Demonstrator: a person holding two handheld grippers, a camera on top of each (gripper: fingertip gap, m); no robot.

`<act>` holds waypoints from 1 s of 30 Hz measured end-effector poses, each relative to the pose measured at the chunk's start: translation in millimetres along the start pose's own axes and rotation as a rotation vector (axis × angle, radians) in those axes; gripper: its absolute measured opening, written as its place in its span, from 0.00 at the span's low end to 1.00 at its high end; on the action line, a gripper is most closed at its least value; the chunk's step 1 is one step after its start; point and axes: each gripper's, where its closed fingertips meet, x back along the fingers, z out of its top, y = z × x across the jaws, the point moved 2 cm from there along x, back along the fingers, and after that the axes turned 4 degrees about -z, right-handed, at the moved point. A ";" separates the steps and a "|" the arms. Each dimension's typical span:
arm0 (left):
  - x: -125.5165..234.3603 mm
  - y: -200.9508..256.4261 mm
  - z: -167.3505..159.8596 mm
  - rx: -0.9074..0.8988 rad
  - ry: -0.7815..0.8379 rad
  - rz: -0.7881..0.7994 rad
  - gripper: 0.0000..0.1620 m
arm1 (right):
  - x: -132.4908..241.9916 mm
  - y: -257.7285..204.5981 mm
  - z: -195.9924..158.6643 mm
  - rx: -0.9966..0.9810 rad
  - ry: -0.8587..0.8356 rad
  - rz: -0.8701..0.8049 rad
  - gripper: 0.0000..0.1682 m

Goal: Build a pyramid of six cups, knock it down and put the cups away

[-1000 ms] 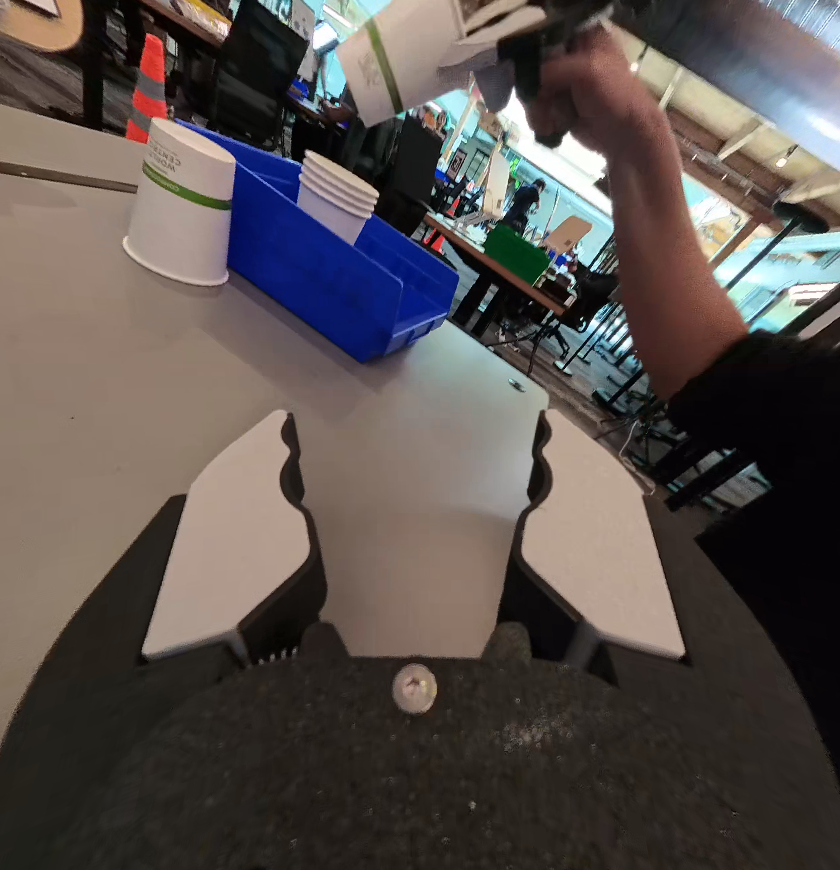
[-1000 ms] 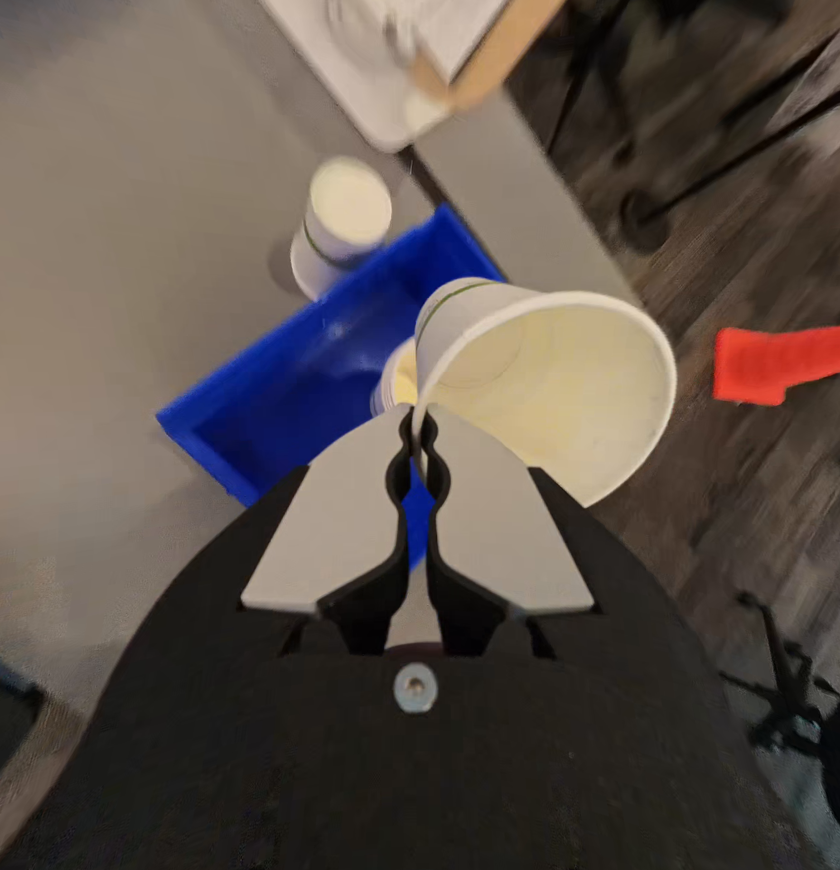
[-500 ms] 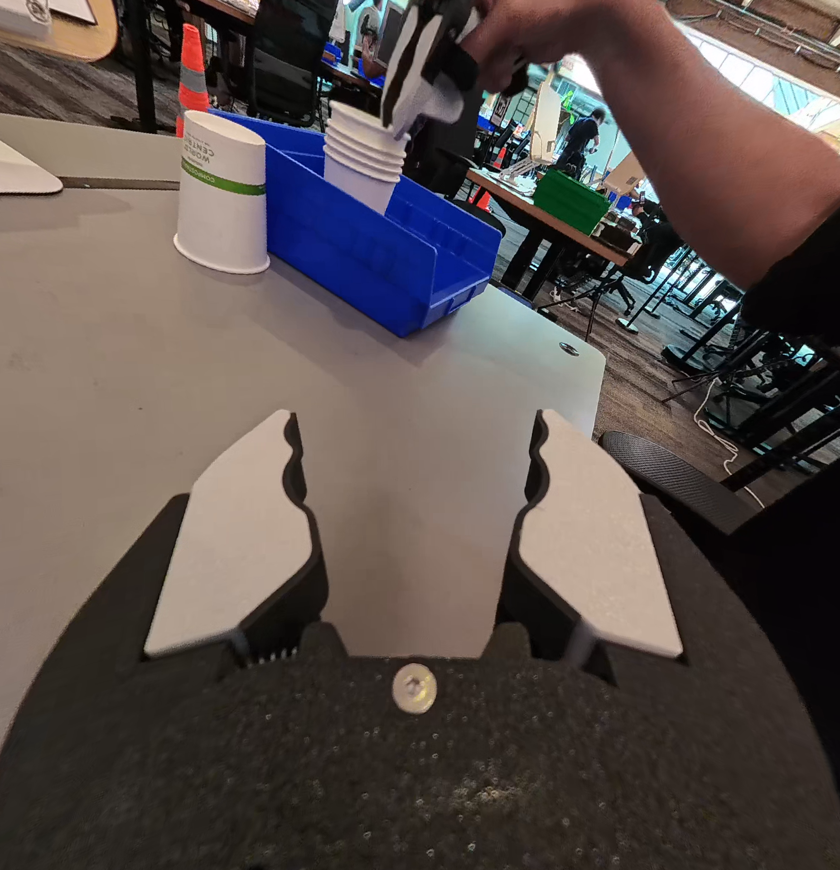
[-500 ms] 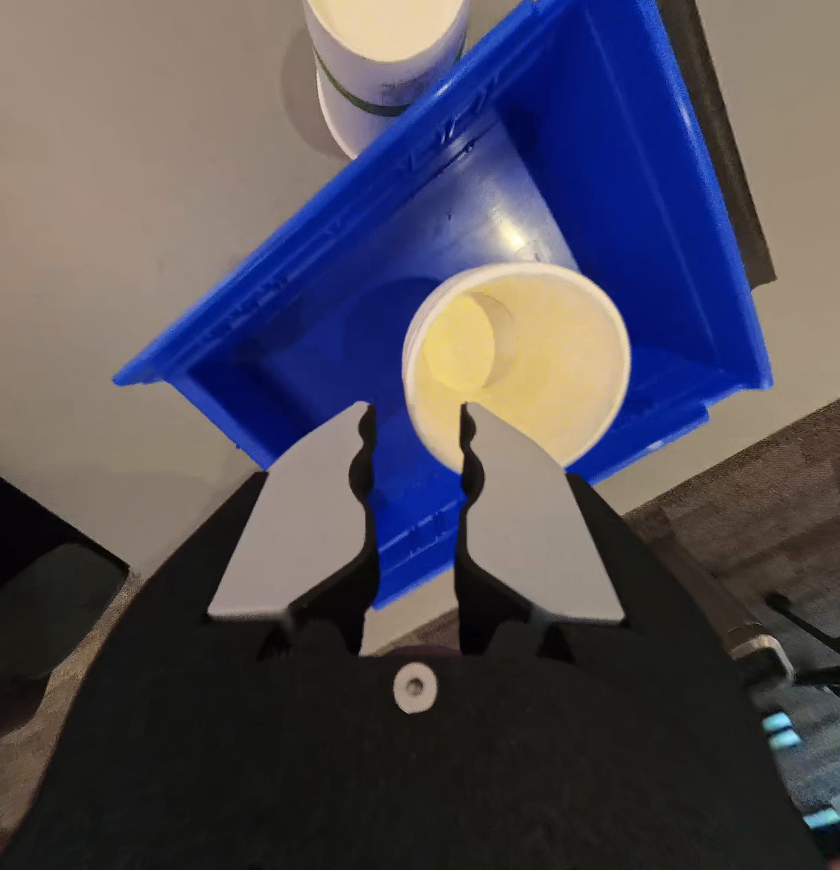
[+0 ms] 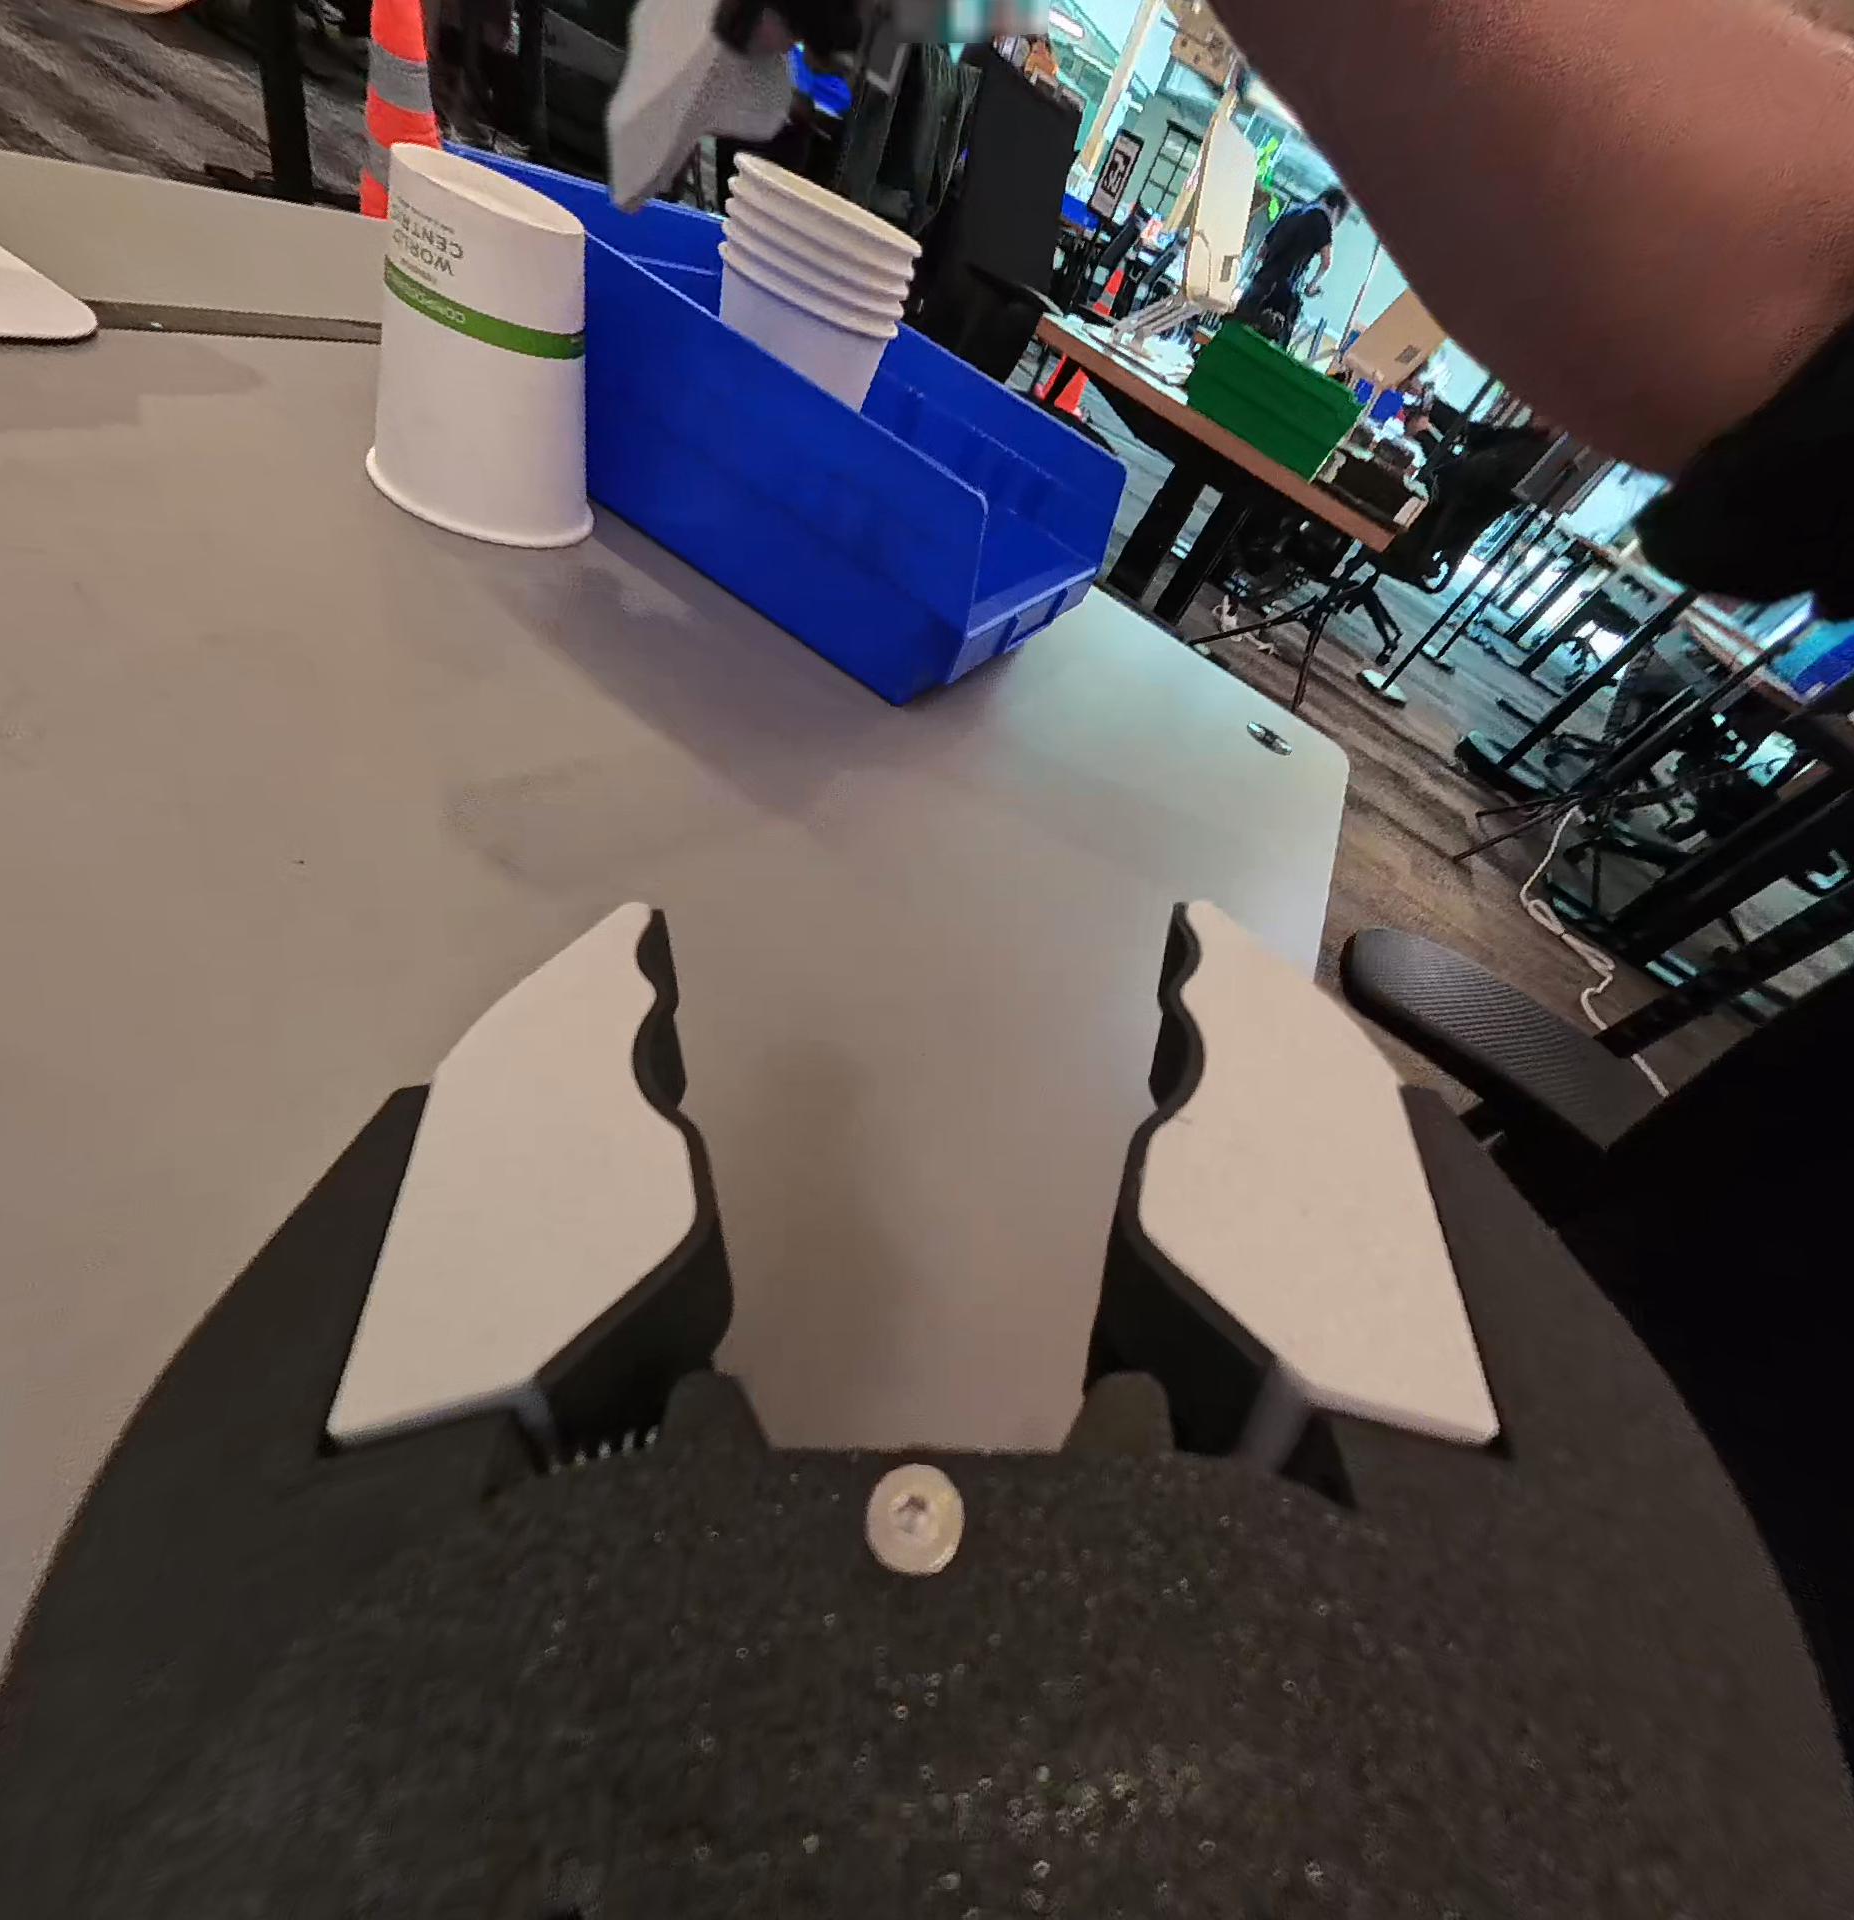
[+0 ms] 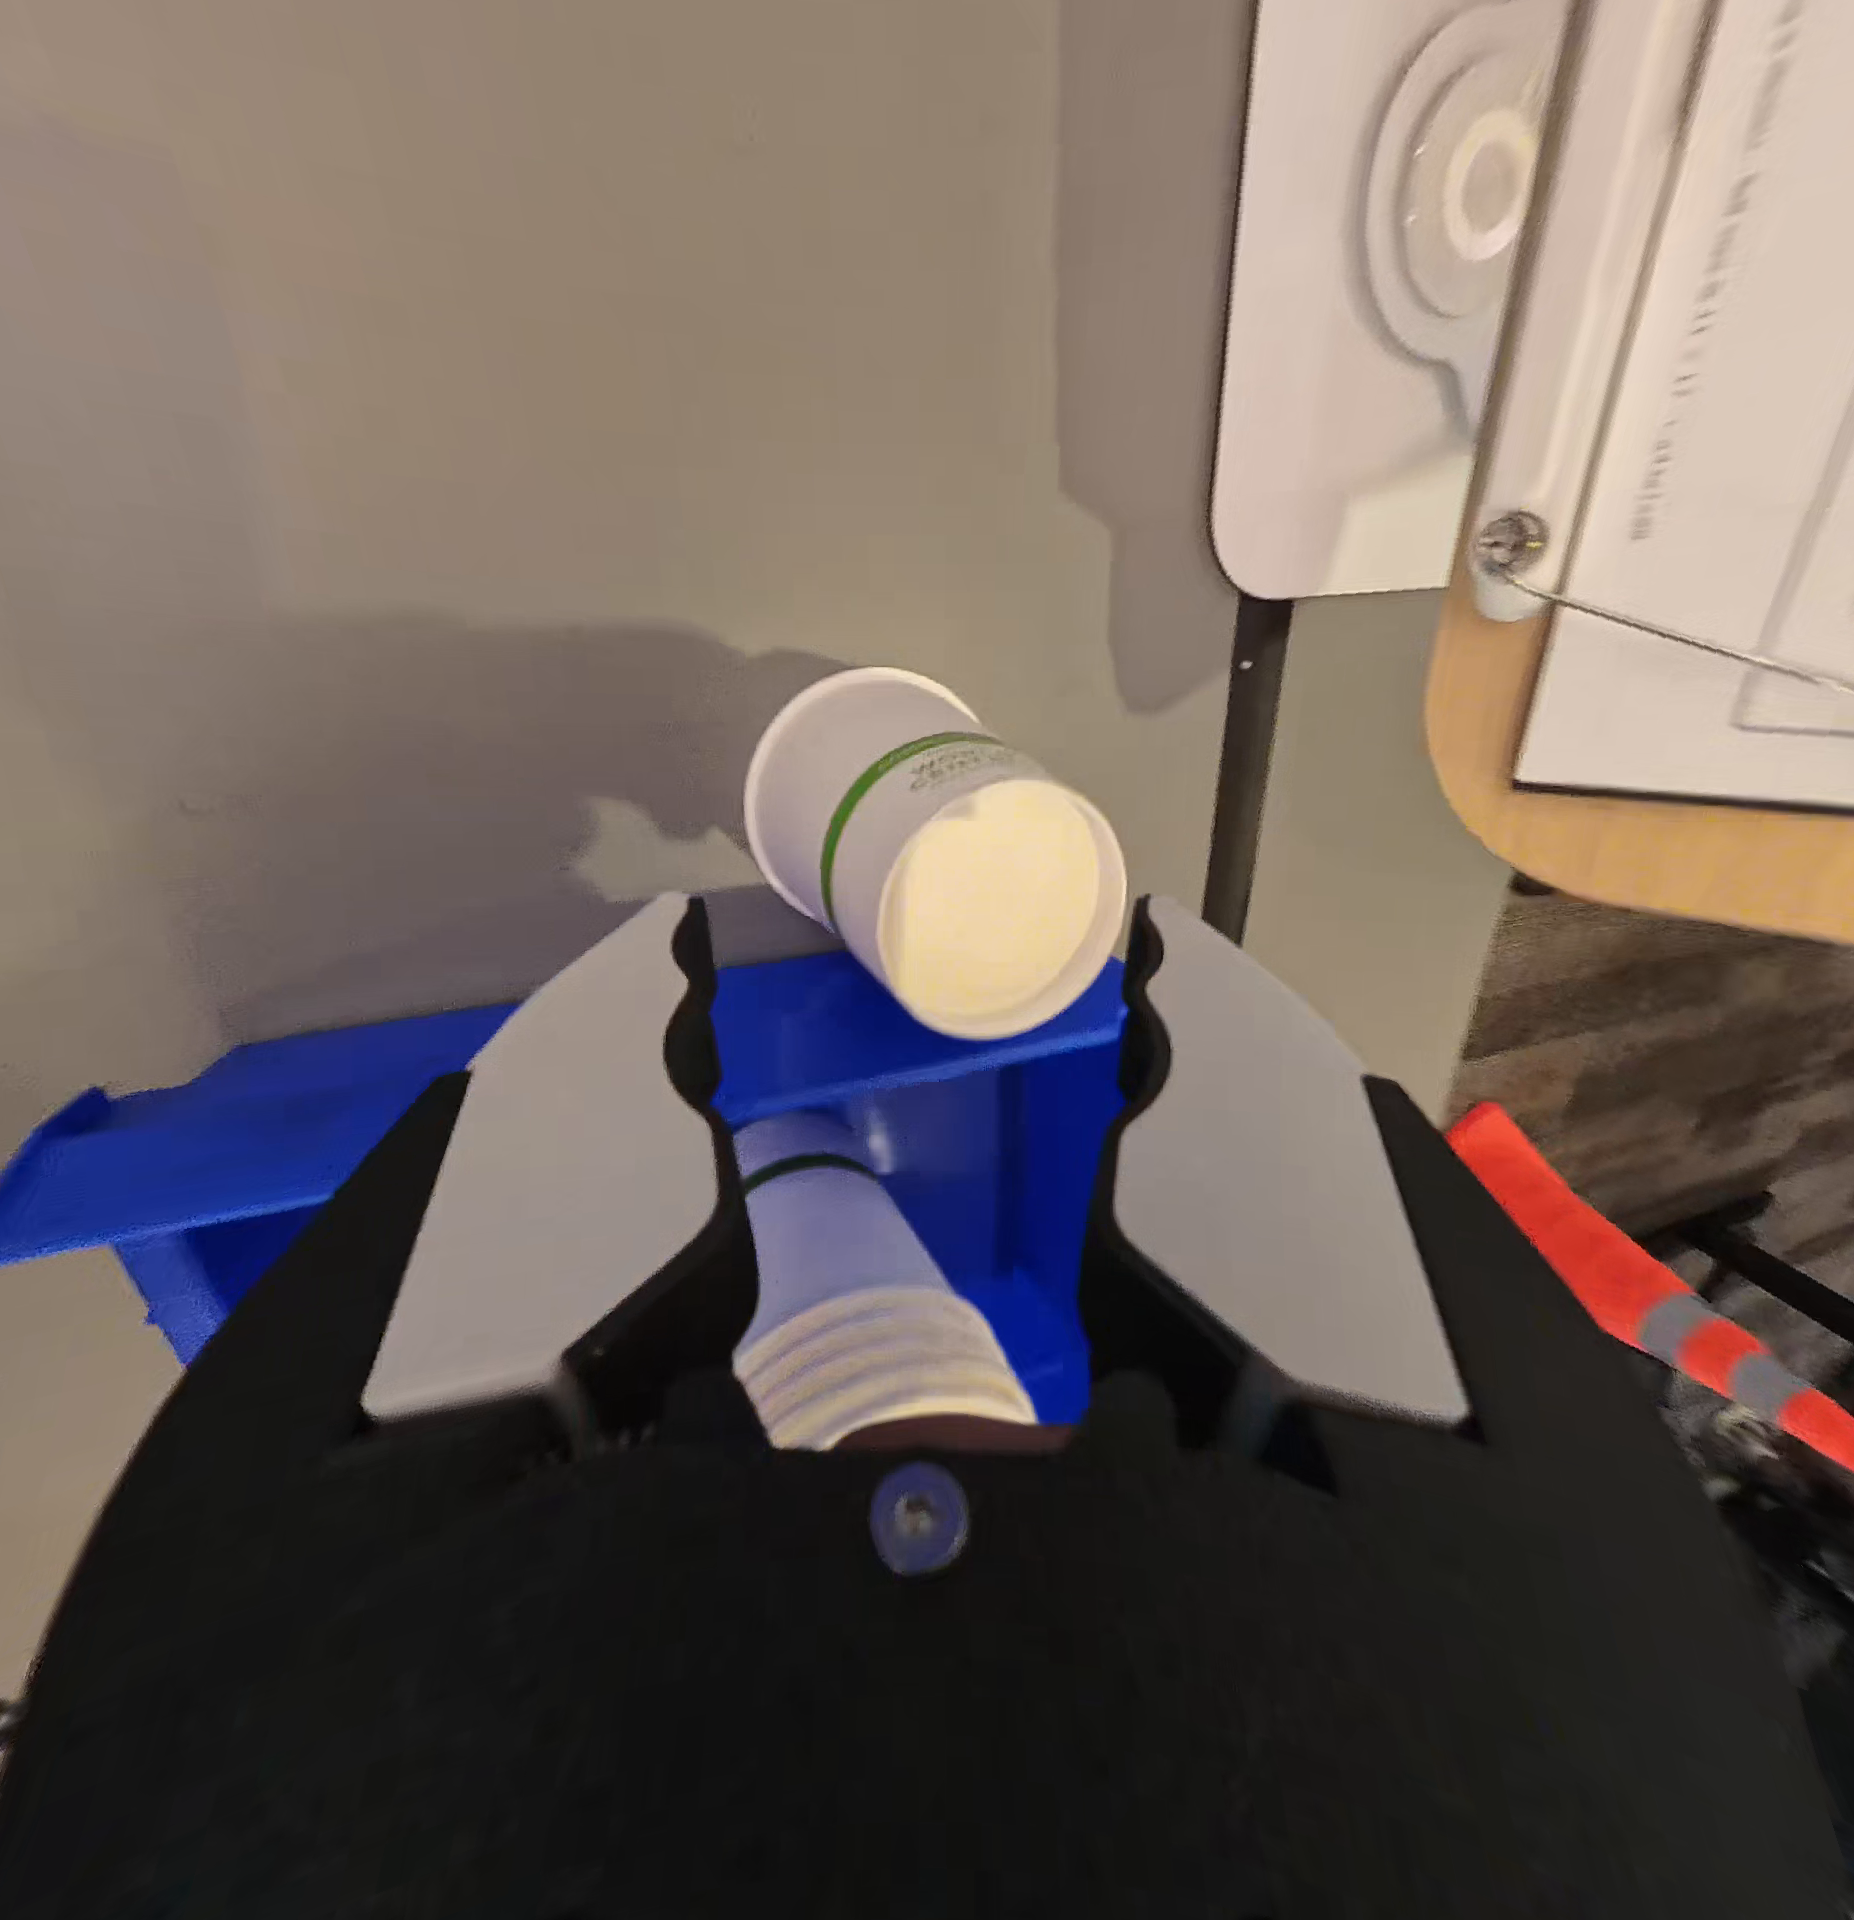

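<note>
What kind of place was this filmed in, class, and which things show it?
Probably an open-plan workshop or lab office: rows of desks behind the grey table, a green bin on one desk, a traffic cone on the floor.

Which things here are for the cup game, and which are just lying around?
For the job:
- upside-down cup on the table
- stack of cups
- blue bin

Just lying about:
- orange cone
- green box
- white papers
- office chair
</note>
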 end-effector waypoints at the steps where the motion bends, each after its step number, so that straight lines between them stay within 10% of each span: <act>1: -0.2 0.5 -0.6 -0.016 -0.007 0.002 0.54 | -10.7 3.5 -0.9 -0.014 -0.004 0.033 0.45; 11: -2.5 12.3 -9.4 0.015 -0.033 -0.080 0.55 | -48.9 16.0 -16.3 -0.066 -0.025 0.153 0.44; 21: 3.7 -31.0 51.9 -0.076 0.058 0.004 0.51 | 97.6 -12.7 64.8 -0.476 0.949 0.079 0.44; 30: -6.2 -36.2 159.8 -0.258 0.145 -0.080 0.35 | 123.5 -82.7 106.0 -0.779 1.413 0.428 0.44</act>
